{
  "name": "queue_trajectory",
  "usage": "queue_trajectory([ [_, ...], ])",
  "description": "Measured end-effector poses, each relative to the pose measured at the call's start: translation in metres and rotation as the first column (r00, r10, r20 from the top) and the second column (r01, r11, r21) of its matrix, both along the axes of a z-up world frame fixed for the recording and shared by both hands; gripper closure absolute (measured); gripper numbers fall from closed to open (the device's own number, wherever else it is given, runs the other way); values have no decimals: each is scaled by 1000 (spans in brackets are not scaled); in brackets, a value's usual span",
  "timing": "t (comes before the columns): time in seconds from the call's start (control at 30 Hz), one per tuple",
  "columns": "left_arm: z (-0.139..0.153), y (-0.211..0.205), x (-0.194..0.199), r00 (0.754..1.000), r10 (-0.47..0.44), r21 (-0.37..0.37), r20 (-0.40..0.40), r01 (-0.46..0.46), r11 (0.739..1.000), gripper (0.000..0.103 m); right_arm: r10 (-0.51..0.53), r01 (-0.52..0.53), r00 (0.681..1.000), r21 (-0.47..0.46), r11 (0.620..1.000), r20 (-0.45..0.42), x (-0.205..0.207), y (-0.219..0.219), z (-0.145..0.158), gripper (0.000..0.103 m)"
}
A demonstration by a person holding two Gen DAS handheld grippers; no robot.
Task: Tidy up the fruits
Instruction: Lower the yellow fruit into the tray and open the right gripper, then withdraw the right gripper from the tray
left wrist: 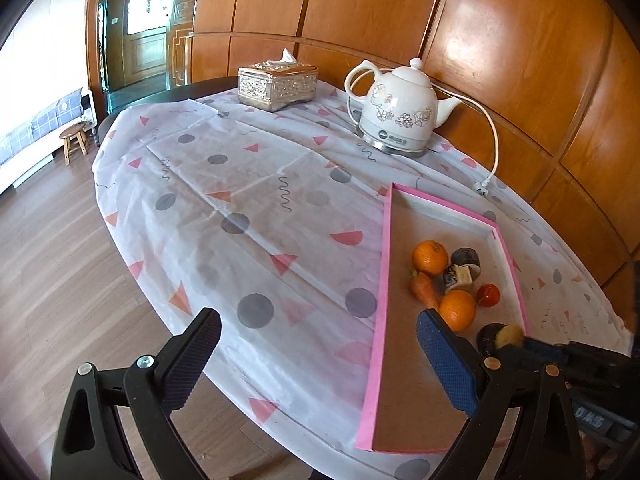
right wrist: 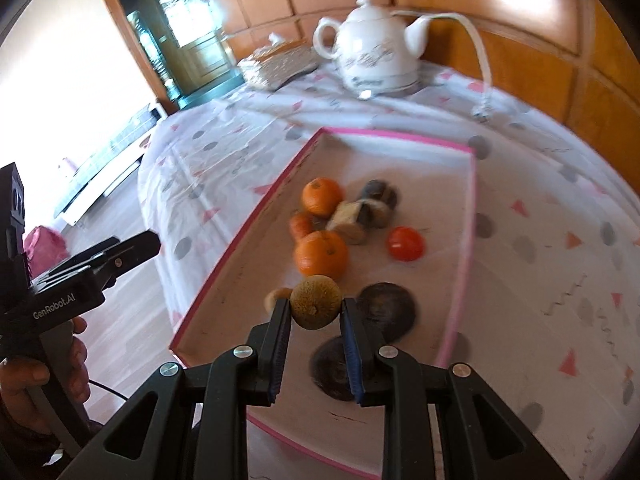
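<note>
Fruits lie gathered in the pink-rimmed tray (right wrist: 264, 200), which sits on the patterned tablecloth (left wrist: 240, 208) toward the wall side of the tabletop. Your right gripper (right wrist: 316, 312) is pinching a small yellow-brown round fruit (right wrist: 316, 302) between its pads, held above the tray's near end. Your left gripper (left wrist: 316, 356) stands spread with nothing between its fingers, one finger over the tablecloth and the other over the tray's near part.

Inside the tray, one orange (right wrist: 322, 196) lies toward the far end and a second orange (right wrist: 320, 254) lies nearer to you; a carrot (right wrist: 301, 225) rests between them along the tray's left wall side. A red tomato (right wrist: 405, 243) sits apart, toward the tray's right wall. Between the far orange and the tomato is a cluster of dark and pale pieces (right wrist: 366, 210), too blurred to name. Two dark round fruits (right wrist: 386, 307) lie at the near end, just behind and below the fruit you hold. A small tan piece (right wrist: 276, 296) shows just left of the held fruit.

Beyond the tray, a white kettle (left wrist: 396, 110) stands on its base near the table's far edge, its cord (left wrist: 494, 148) trailing down to the cloth beside the tray's far corner. A tissue box (left wrist: 278, 86) stands to the kettle's left.
</note>
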State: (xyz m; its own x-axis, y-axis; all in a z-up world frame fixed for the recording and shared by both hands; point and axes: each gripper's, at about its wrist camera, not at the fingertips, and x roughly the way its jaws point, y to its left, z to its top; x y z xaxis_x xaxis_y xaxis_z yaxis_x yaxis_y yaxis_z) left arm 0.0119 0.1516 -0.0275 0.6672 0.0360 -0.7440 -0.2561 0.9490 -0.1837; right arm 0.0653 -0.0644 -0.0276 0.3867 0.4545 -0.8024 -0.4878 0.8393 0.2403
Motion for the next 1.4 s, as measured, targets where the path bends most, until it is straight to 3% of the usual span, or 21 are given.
queue_trajectory([
  [0.27, -2, -7, 2, 1000, -25, 13, -6, 25, 1000, 4, 21, -25, 999, -74, 997, -45, 9, 16, -31, 77],
  [0.73, 19, -44, -1, 991, -115, 71, 67, 110, 991, 0, -81, 82, 996, -45, 996, 27, -10, -10, -12, 72],
  [0.93, 32, -67, -7, 980, -159, 138, 124, 141, 980, 0, -211, 215, 973, -33, 976, 96, -23, -33, 1, 68],
  [1.17, 41, -84, -19, 967, -192, 155, 167, 167, 974, 0, -338, 352, 924, -54, 934, 179, -38, -55, 14, 67],
  [1.4, 41, -95, -26, 971, -176, 192, 162, 143, 971, 0, -371, 387, 908, -54, 920, 193, -47, -65, 14, 67],
])
